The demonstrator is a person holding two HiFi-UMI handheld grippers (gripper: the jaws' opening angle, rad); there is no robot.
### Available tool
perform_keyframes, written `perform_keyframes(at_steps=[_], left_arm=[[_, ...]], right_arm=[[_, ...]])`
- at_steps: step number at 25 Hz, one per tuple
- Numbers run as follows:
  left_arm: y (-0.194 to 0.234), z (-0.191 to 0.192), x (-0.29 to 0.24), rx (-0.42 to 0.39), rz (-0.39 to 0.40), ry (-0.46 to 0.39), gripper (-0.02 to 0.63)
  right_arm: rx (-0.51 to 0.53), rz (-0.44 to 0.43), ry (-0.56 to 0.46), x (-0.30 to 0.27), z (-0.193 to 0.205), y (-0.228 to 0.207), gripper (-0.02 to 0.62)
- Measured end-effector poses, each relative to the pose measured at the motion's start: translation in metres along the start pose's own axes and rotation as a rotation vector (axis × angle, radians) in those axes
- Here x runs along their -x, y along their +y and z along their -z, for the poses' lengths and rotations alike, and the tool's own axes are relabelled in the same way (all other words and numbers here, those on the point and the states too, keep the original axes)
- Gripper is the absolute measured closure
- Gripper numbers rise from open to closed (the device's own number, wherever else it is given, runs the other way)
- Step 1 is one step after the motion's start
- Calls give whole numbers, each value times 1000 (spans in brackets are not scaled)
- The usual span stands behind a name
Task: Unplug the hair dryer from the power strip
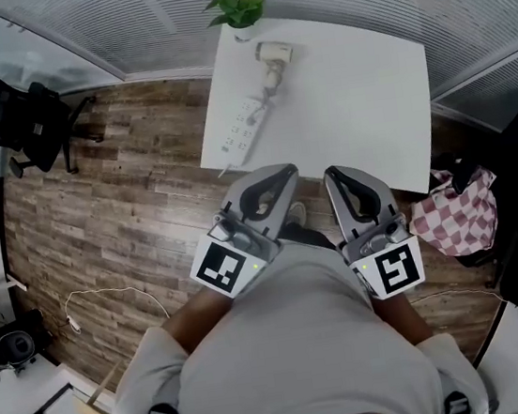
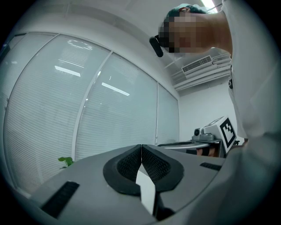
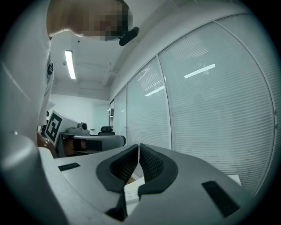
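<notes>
The white bench [image 1: 358, 94] stands ahead of the person, its far side against a glass wall with blinds [image 1: 122, 30]. The power strip [image 1: 244, 126] lies along the bench's left edge, close to the near-left corner, and its lead runs off that corner. The hair dryer [image 1: 273, 55] lies just beyond the strip toward the far edge, and its cord end meets the strip's far end, so it looks plugged in. A plant [image 1: 237, 10] sits at the far-left corner. The right half of the bench top is bare. The left hand-held gripper [image 1: 278, 175] and the right hand-held gripper [image 1: 340, 174] are held side by side and level in front of the person's chest. In the head view their tips reach about to the bench's near edge. Both have their jaws pressed together with nothing between them. Left of the bench the wooden floor [image 1: 100, 222] lies open, with a black chair [image 1: 20, 119] well off by the wall and a thin white cable [image 1: 109, 292] lying loose on the boards. To the right a checked bag [image 1: 455, 218] crowds the bench's near-right corner.
</notes>
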State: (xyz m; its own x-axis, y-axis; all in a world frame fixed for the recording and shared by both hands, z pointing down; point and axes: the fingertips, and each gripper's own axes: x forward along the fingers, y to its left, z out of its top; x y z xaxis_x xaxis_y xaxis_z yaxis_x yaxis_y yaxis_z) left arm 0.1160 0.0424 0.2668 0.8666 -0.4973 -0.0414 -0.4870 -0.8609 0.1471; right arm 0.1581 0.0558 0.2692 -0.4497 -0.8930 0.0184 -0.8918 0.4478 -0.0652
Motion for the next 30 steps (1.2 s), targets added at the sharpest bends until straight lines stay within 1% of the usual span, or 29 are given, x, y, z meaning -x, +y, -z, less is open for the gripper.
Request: perform_keyframes(at_steps=[8, 17, 20, 23, 30], left_arm=[[22, -5, 2, -10, -9, -7, 574], [76, -13, 14, -16, -21, -1, 574], [93, -16, 18, -19, -18, 1, 574], [105, -15, 19, -19, -9, 2, 574], [136, 1, 16, -45, -31, 76, 574]], right_arm=[[2, -5, 7, -22, 0, 5, 560], [16, 6, 10, -75, -2, 14, 560], [35, 10, 18, -89, 0, 16, 560], [27, 25, 13, -102, -1, 18, 560], [40, 21, 39, -127, 10, 20, 560]])
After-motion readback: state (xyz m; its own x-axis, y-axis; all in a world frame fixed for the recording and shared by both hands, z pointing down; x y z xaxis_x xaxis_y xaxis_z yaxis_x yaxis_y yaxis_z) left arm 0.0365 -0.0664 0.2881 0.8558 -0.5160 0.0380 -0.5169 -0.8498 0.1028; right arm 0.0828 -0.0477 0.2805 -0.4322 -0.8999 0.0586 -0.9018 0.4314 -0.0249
